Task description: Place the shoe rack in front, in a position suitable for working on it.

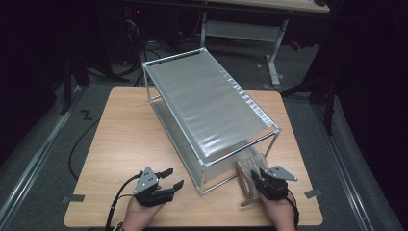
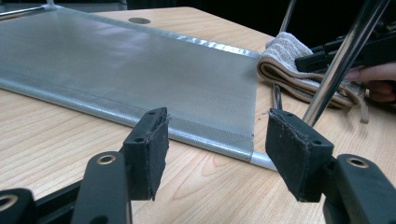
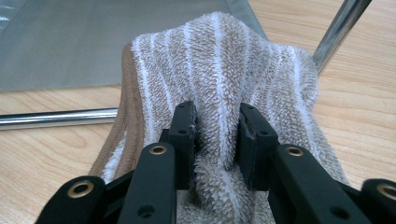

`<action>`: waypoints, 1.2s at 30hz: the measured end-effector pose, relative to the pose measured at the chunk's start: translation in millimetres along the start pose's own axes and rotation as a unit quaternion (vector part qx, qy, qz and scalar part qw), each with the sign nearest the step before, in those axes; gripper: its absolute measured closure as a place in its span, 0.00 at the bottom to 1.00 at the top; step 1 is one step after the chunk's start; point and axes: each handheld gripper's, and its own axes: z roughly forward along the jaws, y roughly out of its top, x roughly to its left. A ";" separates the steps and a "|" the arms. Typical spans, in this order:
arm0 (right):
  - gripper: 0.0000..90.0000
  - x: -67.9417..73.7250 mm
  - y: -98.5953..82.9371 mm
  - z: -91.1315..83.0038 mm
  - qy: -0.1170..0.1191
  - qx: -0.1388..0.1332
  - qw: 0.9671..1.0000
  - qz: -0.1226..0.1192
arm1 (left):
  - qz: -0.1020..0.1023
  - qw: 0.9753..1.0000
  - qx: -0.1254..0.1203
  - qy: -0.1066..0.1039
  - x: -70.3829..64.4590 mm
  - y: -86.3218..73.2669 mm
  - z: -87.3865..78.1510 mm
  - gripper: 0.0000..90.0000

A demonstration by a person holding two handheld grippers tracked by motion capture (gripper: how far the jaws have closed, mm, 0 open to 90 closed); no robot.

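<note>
The right tool (image 3: 217, 140) pinches a fold of the striped towel (image 3: 224, 70); the left tool (image 2: 217, 154) hangs released. The towel's trailing edge, probably loose, could snag the rack's metal post (image 3: 338, 28).

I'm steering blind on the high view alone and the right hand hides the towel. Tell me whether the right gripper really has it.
Observer: Yes. The right gripper is shut on a fold of the striped towel, pile bunched between its jaws.
Operator: Report the left one.
Observer: The left gripper is open with nothing between its jaws, facing the lower shelf of the rack.
Operator: Say where the towel sits against the rack.
Observer: It lies on the table at the rack's near corner, beside the corner leg and over the bottom rail.
</note>
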 end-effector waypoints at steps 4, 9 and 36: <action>0.49 6.5 2.2 -8.6 0.003 -0.006 1.000 0.003 | -0.001 1.000 -0.004 -0.001 -0.3 0.8 0.2 0.44; 0.24 4.5 -1.6 -17.2 0.002 -0.004 1.000 0.006 | -0.003 1.000 -0.007 -0.003 0.5 2.1 0.6 0.44; 0.77 5.4 -15.2 -18.0 0.023 0.012 0.999 -0.039 | -0.006 0.999 -0.018 -0.031 -2.9 6.5 8.5 0.44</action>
